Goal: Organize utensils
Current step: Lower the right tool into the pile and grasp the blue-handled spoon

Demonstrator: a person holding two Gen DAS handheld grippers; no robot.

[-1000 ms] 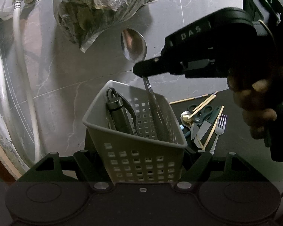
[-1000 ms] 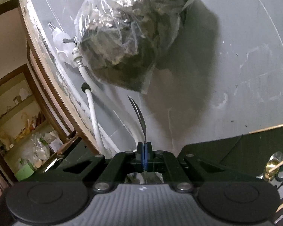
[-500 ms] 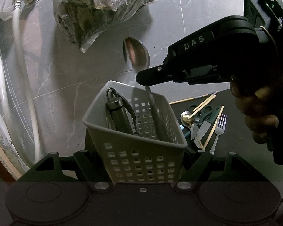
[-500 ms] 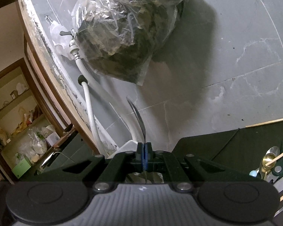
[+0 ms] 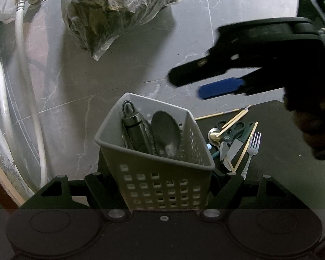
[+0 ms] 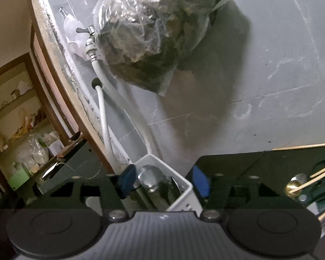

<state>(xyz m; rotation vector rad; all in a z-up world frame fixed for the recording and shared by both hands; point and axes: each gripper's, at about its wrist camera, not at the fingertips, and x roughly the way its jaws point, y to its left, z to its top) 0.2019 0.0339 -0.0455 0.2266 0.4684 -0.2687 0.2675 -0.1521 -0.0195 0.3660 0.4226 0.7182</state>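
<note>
Your right gripper (image 5: 184,86) hangs above the caddy (image 5: 162,182), its jaws just sprung apart with nothing between them; the blue pads (image 6: 200,183) stand well clear of each other. The spoon (image 5: 165,134) now lies inside the caddy, bowl up, beside a dark handled tool (image 5: 136,130). Your left gripper (image 5: 162,190) is clamped on the caddy's near wall. On the black mat (image 5: 281,173), near its far edge, lie the scissors (image 5: 231,134), a fork (image 5: 252,149) and chopsticks (image 5: 244,149). A plastic bag (image 5: 117,10) sits on the grey floor behind. No writing can be read on either gripper.
</note>
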